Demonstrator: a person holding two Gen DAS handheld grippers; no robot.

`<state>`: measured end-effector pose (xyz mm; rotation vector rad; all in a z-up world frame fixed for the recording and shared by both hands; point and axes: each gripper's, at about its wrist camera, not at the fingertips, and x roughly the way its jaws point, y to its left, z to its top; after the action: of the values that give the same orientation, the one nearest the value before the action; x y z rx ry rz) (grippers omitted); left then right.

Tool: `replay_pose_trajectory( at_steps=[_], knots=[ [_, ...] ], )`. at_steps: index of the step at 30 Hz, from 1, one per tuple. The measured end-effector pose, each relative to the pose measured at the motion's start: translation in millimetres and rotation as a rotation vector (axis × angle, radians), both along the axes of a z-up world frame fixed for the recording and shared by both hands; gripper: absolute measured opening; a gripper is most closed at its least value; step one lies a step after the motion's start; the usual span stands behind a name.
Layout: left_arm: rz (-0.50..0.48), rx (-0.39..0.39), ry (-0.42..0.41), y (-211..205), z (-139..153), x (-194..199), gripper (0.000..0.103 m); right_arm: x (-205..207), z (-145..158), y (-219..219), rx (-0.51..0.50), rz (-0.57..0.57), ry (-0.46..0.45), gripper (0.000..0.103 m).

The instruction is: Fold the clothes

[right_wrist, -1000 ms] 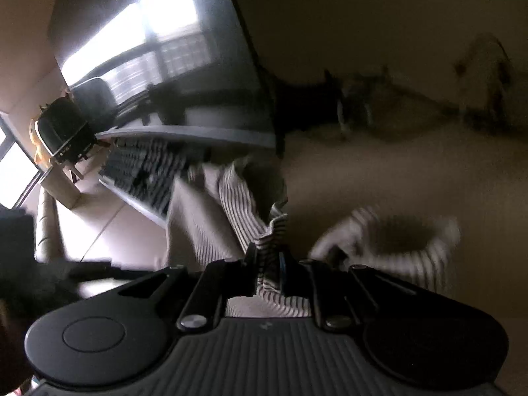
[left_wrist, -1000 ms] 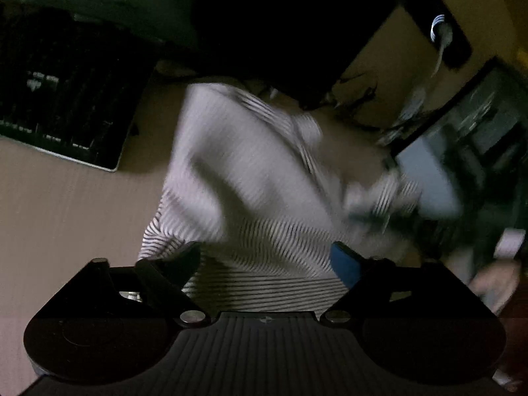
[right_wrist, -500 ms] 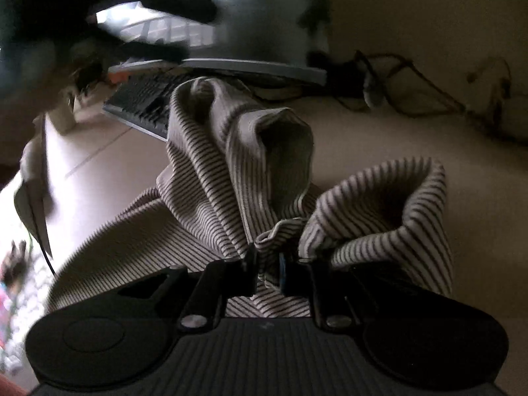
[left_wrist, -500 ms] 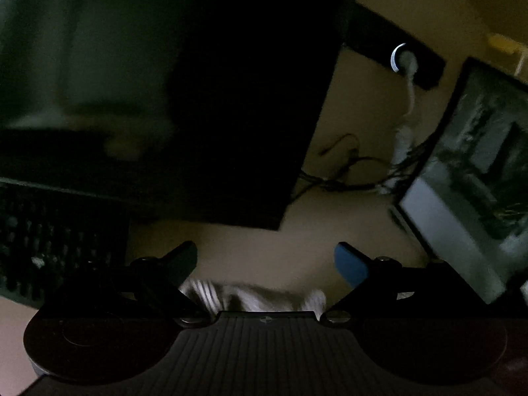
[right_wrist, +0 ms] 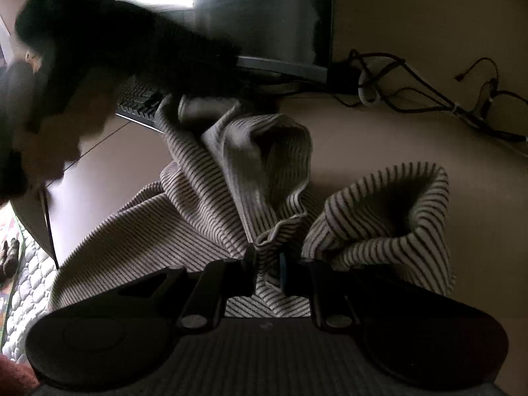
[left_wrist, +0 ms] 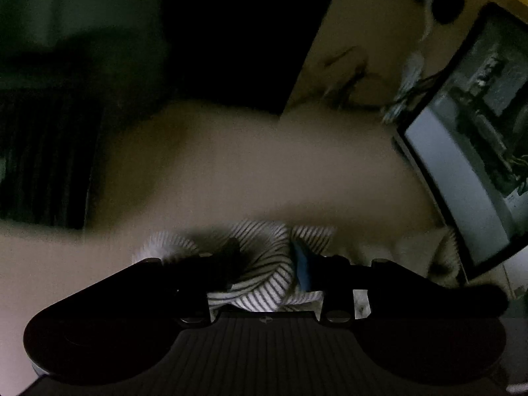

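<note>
Striped garment [right_wrist: 211,198] bunched on worktop [right_wrist: 412,138]; right gripper [right_wrist: 268,265] jaws clamped on a fold, left gripper [left_wrist: 265,264] jaws pinching another fold

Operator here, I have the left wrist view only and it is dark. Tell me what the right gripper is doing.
Observer: The right gripper is shut on a bunched fold of the striped shirt.
Operator: Report how the rest of the shirt lies.
Observer: It is crumpled, not flat; a sleeve opening stands up to the right of the fingers.
Operator: Say what is behind it on the desk.
Observer: A keyboard lies left of a monitor, and loose cables trail to the right.
</note>
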<state>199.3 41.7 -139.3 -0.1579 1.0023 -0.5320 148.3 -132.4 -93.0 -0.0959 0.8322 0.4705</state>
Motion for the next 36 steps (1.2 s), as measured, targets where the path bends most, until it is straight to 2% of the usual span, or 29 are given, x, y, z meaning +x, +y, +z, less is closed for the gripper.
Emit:
replay_pose_trajectory(
  at_steps=[2,6,9,12,14,17,21,23,25,27,29,31,33,36],
  knots=[
    [0.023,-0.013,0.03,8,-8,-11,0.037,-1,2,-4,0.01,0.009,0.022,0.013],
    [0.073,-0.029,0.024,17,-8,-27,0.037,2,18,-15,0.062,0.021,0.044,0.013],
    [0.105,-0.033,0.008,21,-12,-35,0.038,3,40,-26,0.115,0.024,-0.006,0.013],
    [0.11,-0.018,-0.045,20,-14,-43,0.038,2,50,-41,0.096,-0.006,-0.089,0.012],
    [0.131,-0.035,-0.051,18,-14,-44,0.038,4,47,-53,0.086,-0.033,-0.069,0.012],
    [0.184,-0.09,-0.005,20,-13,-39,0.038,11,42,-69,0.081,-0.07,-0.004,0.012],
    [0.18,-0.109,0.042,26,-3,-33,0.041,16,35,-69,0.023,-0.059,0.06,0.012],
    [0.147,-0.106,0.023,30,9,-34,0.047,17,22,-66,0.002,-0.075,0.102,0.012],
    [0.115,-0.094,-0.03,33,23,-38,0.051,15,3,-63,0.002,-0.109,0.137,0.011],
    [0.132,-0.079,-0.06,38,35,-39,0.051,5,-4,-58,-0.005,-0.127,0.088,0.011],
    [0.132,-0.117,-0.028,41,40,-38,0.049,-2,-5,-54,-0.017,-0.14,0.064,0.011],
    [0.106,-0.145,-0.002,39,43,-36,0.049,-1,-6,-55,0.001,-0.155,0.079,0.011],
    [0.073,-0.087,-0.003,30,38,-36,0.049,3,-4,-61,0.033,-0.16,0.108,0.011],
    [0.09,-0.01,0.067,21,10,-29,0.048,7,-1,-72,0.089,-0.162,0.151,0.011]
  ],
)
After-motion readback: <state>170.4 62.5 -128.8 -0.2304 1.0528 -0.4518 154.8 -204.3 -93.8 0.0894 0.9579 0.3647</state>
